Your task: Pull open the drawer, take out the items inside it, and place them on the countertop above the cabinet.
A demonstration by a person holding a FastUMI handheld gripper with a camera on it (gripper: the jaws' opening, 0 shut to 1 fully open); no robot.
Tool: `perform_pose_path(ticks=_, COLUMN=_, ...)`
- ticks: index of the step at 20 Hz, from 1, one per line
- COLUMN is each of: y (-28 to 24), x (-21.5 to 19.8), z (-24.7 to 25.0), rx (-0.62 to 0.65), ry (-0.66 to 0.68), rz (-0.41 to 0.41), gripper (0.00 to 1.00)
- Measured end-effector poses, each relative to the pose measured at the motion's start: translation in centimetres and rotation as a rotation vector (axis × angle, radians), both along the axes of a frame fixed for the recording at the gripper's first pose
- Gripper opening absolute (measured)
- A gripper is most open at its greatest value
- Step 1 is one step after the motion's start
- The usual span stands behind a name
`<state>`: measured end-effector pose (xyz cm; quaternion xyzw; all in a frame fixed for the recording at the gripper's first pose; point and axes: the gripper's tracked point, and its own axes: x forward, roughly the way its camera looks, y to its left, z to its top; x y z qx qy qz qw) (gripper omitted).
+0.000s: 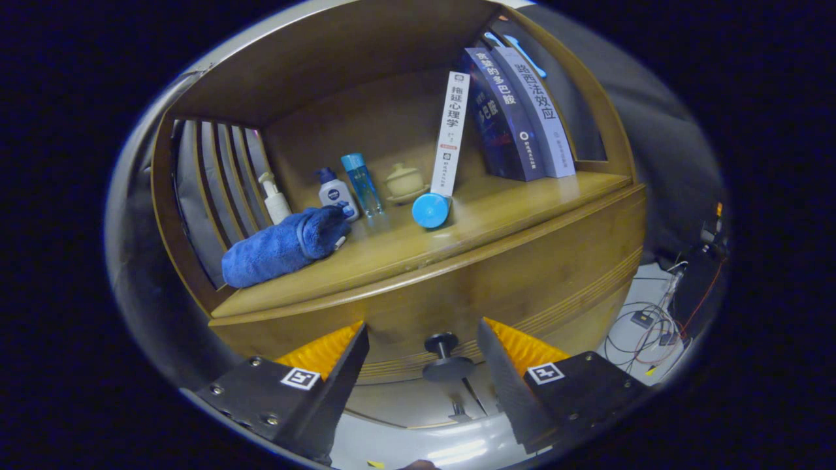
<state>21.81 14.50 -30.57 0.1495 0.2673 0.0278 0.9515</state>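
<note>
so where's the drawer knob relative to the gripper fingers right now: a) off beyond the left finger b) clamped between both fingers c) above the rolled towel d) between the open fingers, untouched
d: the dark round drawer knob sits on the cabinet front in the gap between the fingers of the gripper, which are spread wide with neither pressing on it.

The drawer (522, 287) front is partly covered by the jaws, spread wide either side of its knob (444, 356); its contents are hidden. A white bottle (334, 193) is partly screened by the rolled blue towel (284, 247) — the cables (646, 323) on the floor are too small to tell apart.
</note>
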Motion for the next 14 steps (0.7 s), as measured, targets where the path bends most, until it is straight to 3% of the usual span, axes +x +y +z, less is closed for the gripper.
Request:
perform_pose_path(ticks=5, y=0.9, x=0.1, z=3.1, rx=-0.017, ry=-0.065, rz=0.013, gripper=0.99)
perform_pose_path(ticks=14, y=-1.9, x=-2.4, z=14.6, rx=-0.165, ry=-0.257, rz=-0.020, gripper=0.98)
